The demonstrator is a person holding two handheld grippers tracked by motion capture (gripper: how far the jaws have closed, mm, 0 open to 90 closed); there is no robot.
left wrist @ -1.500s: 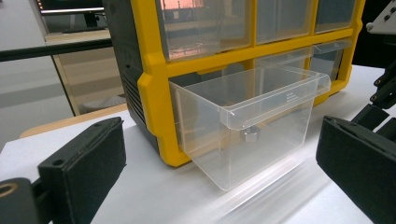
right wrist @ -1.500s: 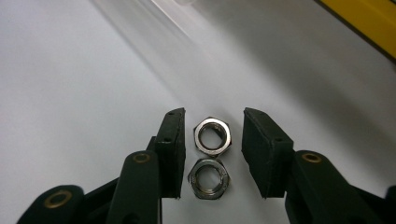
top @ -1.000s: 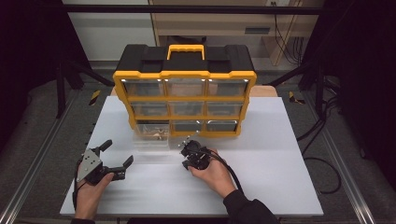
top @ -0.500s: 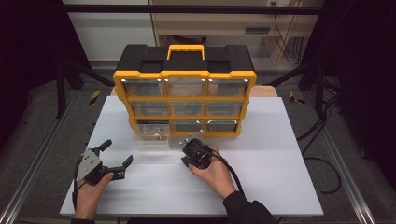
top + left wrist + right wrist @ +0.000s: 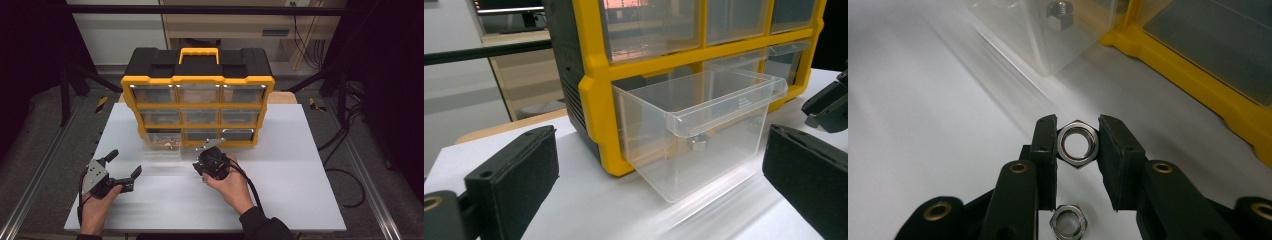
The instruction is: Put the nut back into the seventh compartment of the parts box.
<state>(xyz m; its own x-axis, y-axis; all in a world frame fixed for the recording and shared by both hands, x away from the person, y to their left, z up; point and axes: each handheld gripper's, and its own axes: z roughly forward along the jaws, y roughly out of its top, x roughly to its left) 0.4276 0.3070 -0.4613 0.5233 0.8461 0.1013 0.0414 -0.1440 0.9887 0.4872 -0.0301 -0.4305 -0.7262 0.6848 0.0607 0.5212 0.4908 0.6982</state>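
A yellow and black drawer organizer (image 5: 197, 95) stands at the back of the white table (image 5: 280, 200). Its bottom-left clear drawer (image 5: 161, 145) is pulled out, and a hex nut (image 5: 698, 144) lies inside it. My right gripper (image 5: 1077, 140) is shut on a steel hex nut (image 5: 1077, 143), held just above the table in front of that drawer (image 5: 1048, 45). A second loose nut (image 5: 1070, 222) lies under the jaws. In the high view the right gripper (image 5: 206, 152) is just right of the drawer. My left gripper (image 5: 125, 163) rests open and holds nothing, with the drawer (image 5: 704, 125) ahead of it.
The organizer's other drawers are shut. Its yellow frame (image 5: 1188, 75) runs close on the right of my right gripper. White table surface stretches to the right and along the front. The right gripper (image 5: 831, 107) shows at the edge of the left gripper view.
The right gripper has edged slightly forward toward the organizer with the nut still in its jaws. The left gripper has stayed put.
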